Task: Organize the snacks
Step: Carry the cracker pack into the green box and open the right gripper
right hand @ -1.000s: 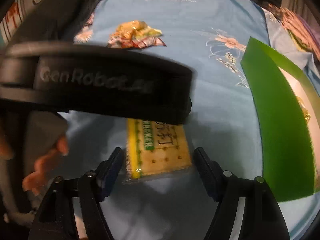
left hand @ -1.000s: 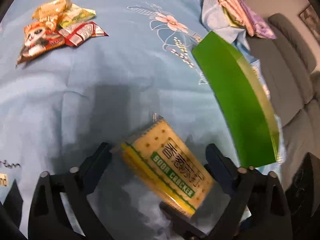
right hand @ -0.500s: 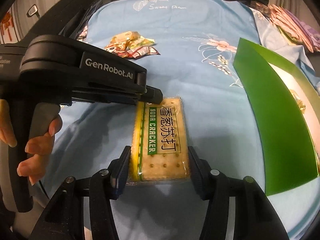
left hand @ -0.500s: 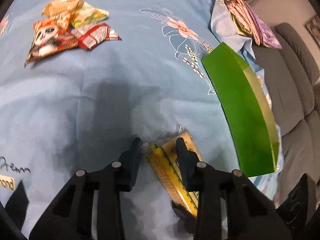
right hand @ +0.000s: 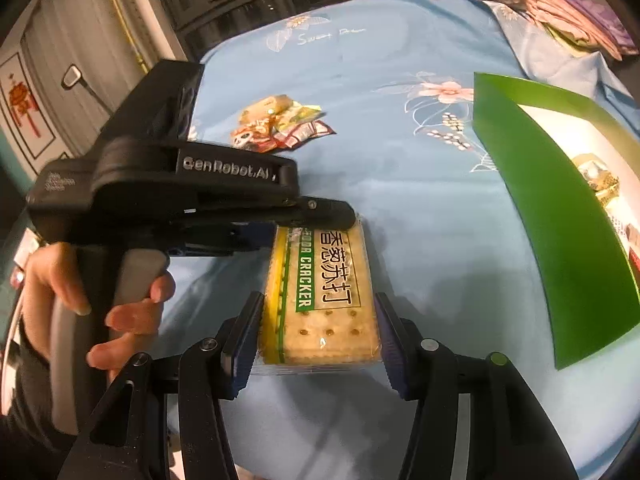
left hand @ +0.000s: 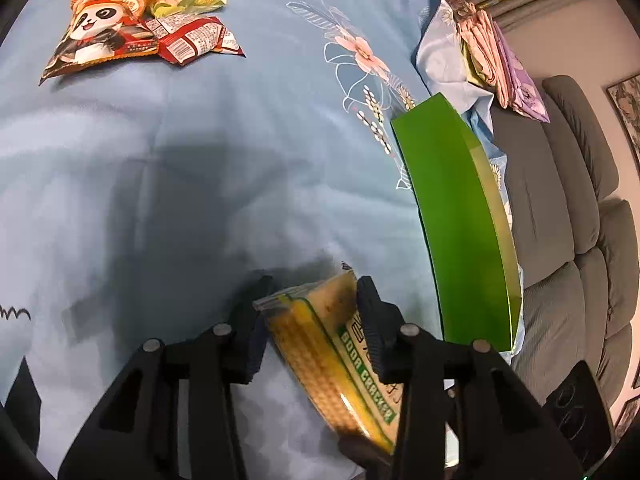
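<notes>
A yellow soda cracker pack [left hand: 320, 344] [right hand: 320, 300] lies on the blue floral bedsheet [left hand: 160, 180], held from both ends. My left gripper [left hand: 312, 292] clamps the pack's far end with its pads touching both sides, and its jaws are opening slightly. In the right wrist view the left gripper [right hand: 332, 216] comes in from the left, a hand [right hand: 120, 312] on its handle. My right gripper [right hand: 318, 298] is shut on the near end, pads pressed against the pack's long sides. A green box [left hand: 452, 220] [right hand: 532, 208] stands open to the right.
A pile of small snack packets [left hand: 132, 28] [right hand: 280, 124] lies farther back on the sheet. Folded cloths [left hand: 492, 52] [right hand: 576, 12] sit at the far right corner. A grey sofa [left hand: 568, 208] runs beyond the box. A packet [right hand: 600, 176] lies inside the box.
Both grippers stood wide around the cracker pack a second ago; they have narrowed onto it from opposite ends. The left gripper has rolled a little, and the pack now sits tilted between its fingers.
</notes>
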Demonstrator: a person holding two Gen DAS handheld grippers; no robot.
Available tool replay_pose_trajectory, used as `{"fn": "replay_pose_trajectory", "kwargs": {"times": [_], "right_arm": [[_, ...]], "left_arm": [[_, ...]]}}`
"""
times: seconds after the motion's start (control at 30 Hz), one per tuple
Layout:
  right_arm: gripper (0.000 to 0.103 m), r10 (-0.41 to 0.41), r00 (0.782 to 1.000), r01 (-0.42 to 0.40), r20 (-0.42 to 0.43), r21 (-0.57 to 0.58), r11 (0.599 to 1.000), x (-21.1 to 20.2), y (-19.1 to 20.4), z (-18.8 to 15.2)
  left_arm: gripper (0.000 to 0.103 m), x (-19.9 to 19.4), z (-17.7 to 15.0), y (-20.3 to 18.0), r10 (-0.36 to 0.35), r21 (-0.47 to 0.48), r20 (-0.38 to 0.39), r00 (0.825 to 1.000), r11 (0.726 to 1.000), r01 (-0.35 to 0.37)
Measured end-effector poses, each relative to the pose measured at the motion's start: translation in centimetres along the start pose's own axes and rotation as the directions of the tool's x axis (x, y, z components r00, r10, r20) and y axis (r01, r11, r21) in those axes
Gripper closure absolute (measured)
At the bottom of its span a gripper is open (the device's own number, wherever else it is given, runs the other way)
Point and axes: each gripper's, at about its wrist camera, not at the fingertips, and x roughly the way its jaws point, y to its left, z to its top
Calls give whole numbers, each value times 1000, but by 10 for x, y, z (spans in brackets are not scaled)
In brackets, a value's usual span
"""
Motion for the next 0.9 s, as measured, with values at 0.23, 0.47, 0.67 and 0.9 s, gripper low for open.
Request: {"fn": "replay_pose_trajectory", "kwargs": {"times": [0.23, 0.47, 0.67, 0.9], "right_arm": [[47, 7, 1000, -7, -12, 39, 999, -7, -3, -8], [48, -11, 1000, 10, 19, 26, 1000, -19, 1, -3], [48, -24, 999, 22, 46, 35, 999, -37, -4, 2], [48, -68, 994, 62, 86, 71, 996, -74, -30, 6]], "left_arm": [[71, -6, 4, 3, -83, -24, -3, 997, 996, 83], [72, -18, 0, -17, -83, 47, 44, 996, 996, 81], [72, -21, 1, -36, -106, 79, 58, 993, 992, 101], [72, -4, 5, -92, -102, 169, 47, 994, 981, 93]]}}
